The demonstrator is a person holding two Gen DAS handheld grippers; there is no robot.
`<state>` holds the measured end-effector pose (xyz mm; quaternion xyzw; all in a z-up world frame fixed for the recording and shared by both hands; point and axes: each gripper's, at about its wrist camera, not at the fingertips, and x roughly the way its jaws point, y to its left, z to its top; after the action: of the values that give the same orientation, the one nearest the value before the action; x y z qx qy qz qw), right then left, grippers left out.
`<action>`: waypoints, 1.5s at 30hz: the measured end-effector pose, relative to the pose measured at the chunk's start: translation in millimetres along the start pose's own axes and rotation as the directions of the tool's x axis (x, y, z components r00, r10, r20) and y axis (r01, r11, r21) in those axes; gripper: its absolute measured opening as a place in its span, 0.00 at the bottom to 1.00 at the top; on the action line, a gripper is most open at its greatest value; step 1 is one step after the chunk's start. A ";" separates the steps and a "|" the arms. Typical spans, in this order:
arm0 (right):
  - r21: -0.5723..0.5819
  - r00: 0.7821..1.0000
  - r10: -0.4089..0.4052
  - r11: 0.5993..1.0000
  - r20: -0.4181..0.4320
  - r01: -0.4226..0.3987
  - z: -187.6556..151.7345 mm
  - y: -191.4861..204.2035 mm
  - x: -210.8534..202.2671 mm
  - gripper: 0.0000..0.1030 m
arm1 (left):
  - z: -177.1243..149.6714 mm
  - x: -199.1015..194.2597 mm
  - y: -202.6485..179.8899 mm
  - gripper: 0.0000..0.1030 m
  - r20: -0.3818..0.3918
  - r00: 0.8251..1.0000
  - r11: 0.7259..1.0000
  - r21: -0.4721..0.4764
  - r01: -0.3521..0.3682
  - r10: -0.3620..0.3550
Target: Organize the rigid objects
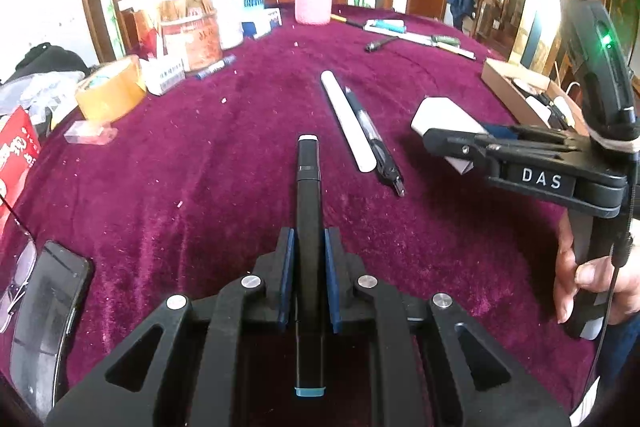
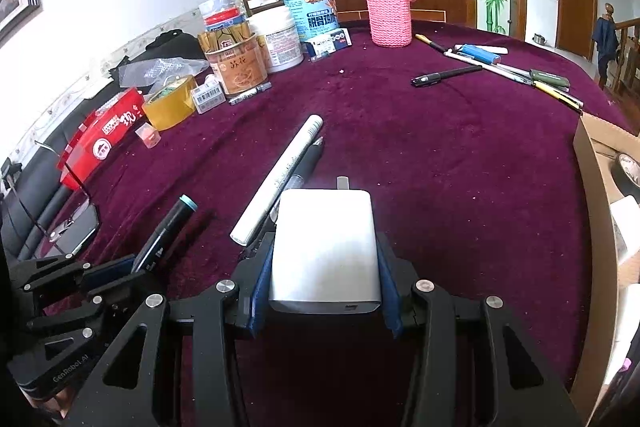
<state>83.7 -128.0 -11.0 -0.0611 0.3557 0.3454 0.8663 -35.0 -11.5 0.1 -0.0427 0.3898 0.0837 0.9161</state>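
Observation:
My left gripper (image 1: 308,239) is shut on a black marker (image 1: 308,187) with a white far end and a teal near cap. It holds the marker just above the purple cloth (image 1: 200,167). My right gripper (image 2: 324,255) is shut on a white charger block (image 2: 326,239), whose plug points away from me. From the left wrist view the right gripper (image 1: 448,147) and charger (image 1: 442,117) sit at the right. From the right wrist view the left gripper (image 2: 108,273) and marker (image 2: 164,235) are at the lower left. A white pen (image 2: 280,179) and a black pen (image 2: 310,161) lie side by side between them.
A cardboard box (image 2: 592,195) stands at the right table edge. Jars (image 2: 240,67), a tape roll (image 2: 170,103), a red box (image 2: 100,143) and a pink knitted bottle (image 2: 390,15) line the far left and back. Several pens (image 2: 446,75) lie at the far right. A phone (image 1: 48,311) and glasses lie at the near left.

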 end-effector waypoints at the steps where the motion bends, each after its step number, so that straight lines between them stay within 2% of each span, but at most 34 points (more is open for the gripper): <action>1: 0.001 1.000 0.004 1.000 0.001 -0.004 -0.1 0.2 -0.3 0.40 | -0.2 -1.5 0.6 0.12 0.009 1.000 1.000 -0.003 -0.006 0.006; 6: 0.005 1.000 0.025 1.000 -0.002 -0.025 -0.1 0.9 0.4 0.40 | 0.4 -2.4 2.0 0.12 0.020 1.000 1.000 -0.011 -0.007 0.008; 11: -0.004 0.999 0.038 0.999 0.004 -0.038 -0.7 3.5 -0.3 0.40 | -1.7 -7.0 -0.4 0.12 0.044 0.998 0.999 -0.005 -0.042 0.042; 24: -0.128 0.996 0.059 0.990 0.070 -0.050 -3.4 31.7 -8.6 0.40 | -0.1 -6.2 -4.3 0.12 0.056 0.996 0.998 0.016 -0.067 0.066; 35: -0.095 0.994 0.061 0.994 0.089 -0.053 -3.5 34.7 -23.7 0.40 | -3.9 -13.7 -9.5 0.12 0.089 0.991 0.994 0.027 -0.104 0.101; 45: -0.027 0.991 0.079 0.997 0.108 -0.077 -27.7 36.0 -49.5 0.40 | -4.4 -17.4 -12.1 0.12 0.116 0.986 0.992 0.039 -0.123 0.118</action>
<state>19.5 -138.1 6.1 -0.0380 0.3061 0.3858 0.8695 -47.7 -26.1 9.8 0.0068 0.3410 0.1323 0.9307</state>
